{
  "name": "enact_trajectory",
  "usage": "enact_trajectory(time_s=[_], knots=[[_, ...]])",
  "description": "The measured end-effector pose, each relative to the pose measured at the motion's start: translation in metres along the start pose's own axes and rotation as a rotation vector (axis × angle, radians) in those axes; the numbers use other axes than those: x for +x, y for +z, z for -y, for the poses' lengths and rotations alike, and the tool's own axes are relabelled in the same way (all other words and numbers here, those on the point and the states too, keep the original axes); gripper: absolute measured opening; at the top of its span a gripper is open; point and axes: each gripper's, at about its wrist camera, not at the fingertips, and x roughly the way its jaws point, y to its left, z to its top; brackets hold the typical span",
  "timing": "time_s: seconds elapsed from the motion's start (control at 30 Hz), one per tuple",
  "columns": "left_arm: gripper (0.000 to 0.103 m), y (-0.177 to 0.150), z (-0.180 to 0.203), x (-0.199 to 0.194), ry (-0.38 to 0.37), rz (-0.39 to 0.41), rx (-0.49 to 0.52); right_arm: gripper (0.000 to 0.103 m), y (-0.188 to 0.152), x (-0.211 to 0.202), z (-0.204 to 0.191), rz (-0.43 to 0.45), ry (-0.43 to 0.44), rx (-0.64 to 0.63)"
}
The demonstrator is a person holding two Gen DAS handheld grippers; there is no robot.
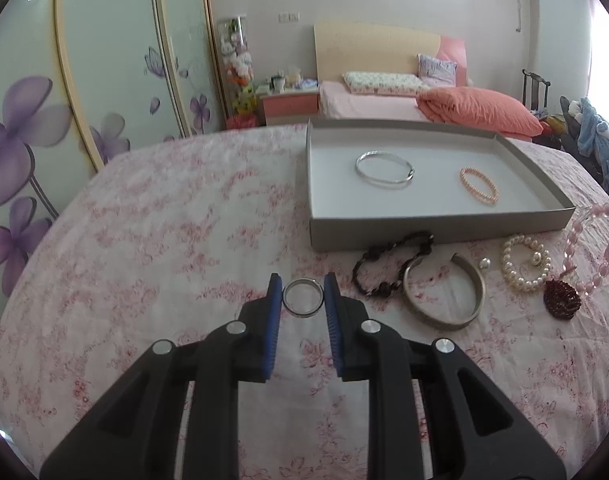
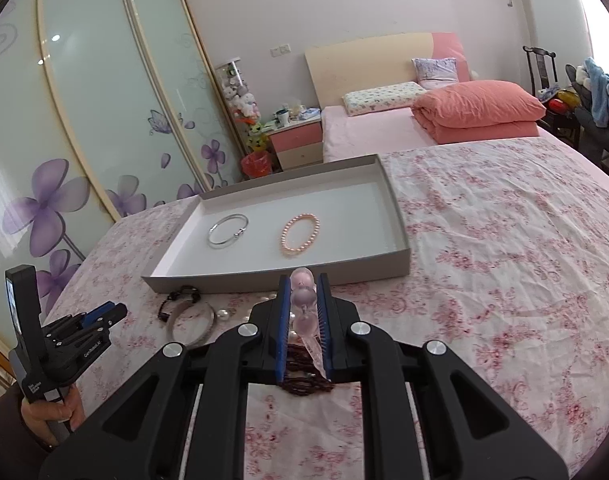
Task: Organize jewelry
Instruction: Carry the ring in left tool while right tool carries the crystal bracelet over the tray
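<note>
A floral pink-and-white cloth [image 1: 152, 216] covers the whole work surface, and on it lies a shallow grey cardboard tray [image 1: 440, 227] with a white floor. Inside the tray a thin silver bangle [image 1: 384, 170] lies to the left and a loop of peach beads [image 1: 479, 186] to the right, apart from each other. In front of the tray's near wall, loose on the cloth, are a wide open silver cuff [image 1: 444, 295], a dark braided bracelet [image 1: 388, 260] touching the cuff's left edge, a white pearl bracelet [image 1: 525, 263], a single pearl [image 1: 484, 264] and a small dark red beaded piece [image 1: 562, 295]. The left gripper [image 1: 303, 298] is nearly closed, its blue pads pinching a silver ring [image 1: 303, 298] by its sides, clear of the cloth. The right gripper [image 2: 304, 312] is closed almost fully on a string of translucent pink beads [image 2: 303, 300], which runs up between the pads and hangs below them. In the right wrist view the left gripper's body carries small white lettering, too blurred to read with certainty, and a hand [image 2: 50, 416] grasps its handle.
</note>
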Motion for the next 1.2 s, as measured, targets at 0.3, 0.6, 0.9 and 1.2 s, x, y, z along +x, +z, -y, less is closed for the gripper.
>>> enact_trajectory(time_s=[0.3,0.6,0.9,1.2], knots=[[0.022,0.006,0.009,-0.021,0.003,0.083,0.013,0.014,-0.001,-0.004,-0.009,0.027,0.006,-0.018],[0.022,0.011,0.021,-0.045,0.004,0.166,0.029,0.014,0.005,-0.019,-0.021,0.088,0.016,-0.040],[0.022,0.018,0.030,-0.061,-0.017,0.216,0.028,0.014,0.008,-0.038,-0.037,0.172,0.012,-0.081],[0.022,0.033,0.038,-0.072,-0.075,0.253,0.004,0.014,0.010,-0.054,-0.052,0.267,0.000,-0.118]])
